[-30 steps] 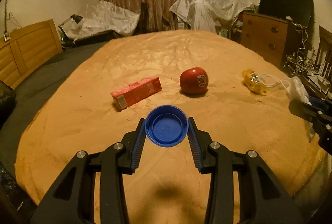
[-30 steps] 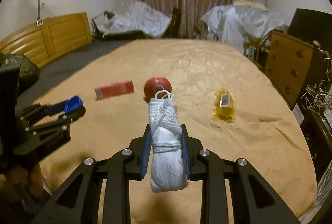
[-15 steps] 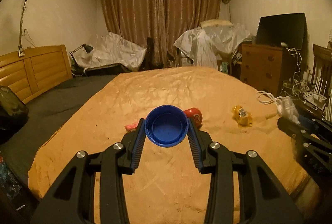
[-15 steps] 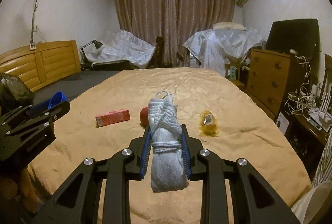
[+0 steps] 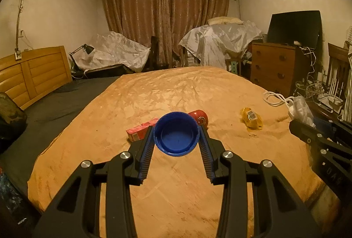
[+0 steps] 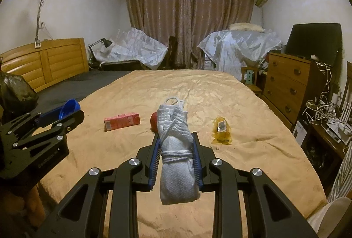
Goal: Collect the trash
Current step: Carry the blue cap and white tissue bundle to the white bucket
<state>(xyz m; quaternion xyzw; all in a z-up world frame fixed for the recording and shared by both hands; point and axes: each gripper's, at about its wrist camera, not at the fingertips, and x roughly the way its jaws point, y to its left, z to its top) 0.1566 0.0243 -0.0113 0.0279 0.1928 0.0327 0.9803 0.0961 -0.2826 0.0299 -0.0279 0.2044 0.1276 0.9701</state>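
From the left wrist view, we see the left gripper [image 5: 177,139] clamped on a blue bottle cap [image 5: 176,136], its hollow side facing the camera, held in the air above the near part of the bed [image 5: 176,185], which is covered by an orange blanket. Behind the cap, around the middle of the bed, lie a red carton [image 5: 140,130] and a red can [image 5: 199,116], both partly hidden by the cap. A yellow wrapper [image 5: 252,120] lies apart from them, toward the bed's right edge. The right gripper [image 5: 319,145] enters from the right.

From the right wrist view, we see the right gripper [image 6: 175,145] closed tight on a white bundle of mesh-like material tied with cord [image 6: 176,154], held upright over the near part of the bed [image 6: 253,145]. The red carton [image 6: 122,121] lies left of centre, the red can [image 6: 154,121] peeks out just behind the bundle, and the yellow wrapper [image 6: 222,130] lies to the right. At the left edge the left gripper [image 6: 63,113] carries the blue bottle cap [image 6: 70,108].
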